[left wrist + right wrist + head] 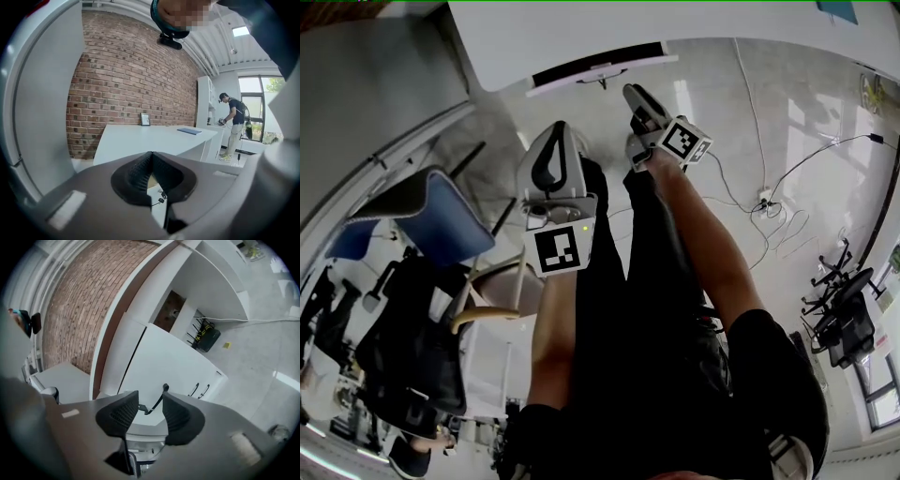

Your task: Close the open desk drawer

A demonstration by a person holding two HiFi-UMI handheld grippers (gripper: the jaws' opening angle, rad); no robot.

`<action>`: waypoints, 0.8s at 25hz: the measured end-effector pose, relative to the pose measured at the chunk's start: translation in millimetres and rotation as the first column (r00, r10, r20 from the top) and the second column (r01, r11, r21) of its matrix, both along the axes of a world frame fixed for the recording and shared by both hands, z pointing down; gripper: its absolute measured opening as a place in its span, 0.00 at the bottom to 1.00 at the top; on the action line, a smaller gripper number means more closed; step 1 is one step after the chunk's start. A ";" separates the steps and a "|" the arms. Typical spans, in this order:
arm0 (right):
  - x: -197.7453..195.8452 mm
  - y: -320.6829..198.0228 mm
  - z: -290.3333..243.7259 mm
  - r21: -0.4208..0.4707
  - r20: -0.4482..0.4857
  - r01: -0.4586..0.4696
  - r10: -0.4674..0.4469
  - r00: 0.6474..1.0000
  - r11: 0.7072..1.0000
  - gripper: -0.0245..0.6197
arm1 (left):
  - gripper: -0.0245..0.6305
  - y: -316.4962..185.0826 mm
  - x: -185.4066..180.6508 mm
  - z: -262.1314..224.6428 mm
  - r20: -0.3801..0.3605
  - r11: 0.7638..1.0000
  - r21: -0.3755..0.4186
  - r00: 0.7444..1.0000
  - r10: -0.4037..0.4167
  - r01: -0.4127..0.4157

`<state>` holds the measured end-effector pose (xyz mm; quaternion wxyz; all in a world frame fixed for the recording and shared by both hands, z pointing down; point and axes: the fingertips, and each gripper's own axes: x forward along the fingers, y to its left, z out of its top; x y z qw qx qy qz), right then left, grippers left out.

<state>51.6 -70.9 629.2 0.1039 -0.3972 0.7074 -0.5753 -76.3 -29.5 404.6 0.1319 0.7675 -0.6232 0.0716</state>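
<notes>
The white desk [694,23] runs along the top of the head view, and its open drawer [602,68] juts out below the edge with a dark gap behind its front. My right gripper [635,97] hangs just right of and below that drawer. In the right gripper view its jaws [151,416] stand open, and the drawer's black handle [154,399] shows in the gap beyond them, untouched. My left gripper [555,141] is lower and further left, away from the drawer. Its jaws [151,165] are shut on nothing, facing the desk [154,137].
A blue chair [441,220] with a black bag [412,356] stands at the left. Cables [769,202] trail over the floor at the right, near a black office chair [844,309]. A person [233,126] stands far off by a window. More drawer handles [200,390] show on the white cabinet.
</notes>
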 end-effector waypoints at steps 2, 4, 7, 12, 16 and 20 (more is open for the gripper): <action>-4.3 -2.7 6.4 -0.009 0.036 -0.032 0.032 0.999 0.999 0.27 | 0.06 -2.7 1.9 5.8 -0.004 1.000 0.000 1.000 0.030 -0.030; -9.6 -6.9 11.9 -0.010 0.067 -0.047 0.048 0.997 0.999 0.27 | 0.06 -5.7 3.6 10.9 -0.002 0.999 0.002 0.999 0.053 -0.053; -16.5 -11.5 20.2 -0.019 0.098 -0.063 0.064 0.993 0.998 0.27 | 0.06 -6.5 5.8 17.4 -0.011 0.997 -0.005 0.997 0.074 -0.074; -22.7 -20.2 25.0 -0.026 0.139 -0.103 0.106 0.985 0.994 0.27 | 0.06 -6.6 6.8 23.9 -0.024 0.996 -0.013 0.996 0.088 -0.088; -25.7 -23.1 28.2 -0.030 0.134 -0.121 0.124 0.983 0.992 0.19 | 0.06 -5.9 6.0 26.6 -0.034 0.995 -0.015 0.995 0.096 -0.096; -25.1 -22.7 33.4 -0.028 0.111 -0.127 0.129 0.985 0.992 0.12 | 0.06 -5.8 4.8 29.8 -0.036 0.994 -0.022 0.994 0.104 -0.105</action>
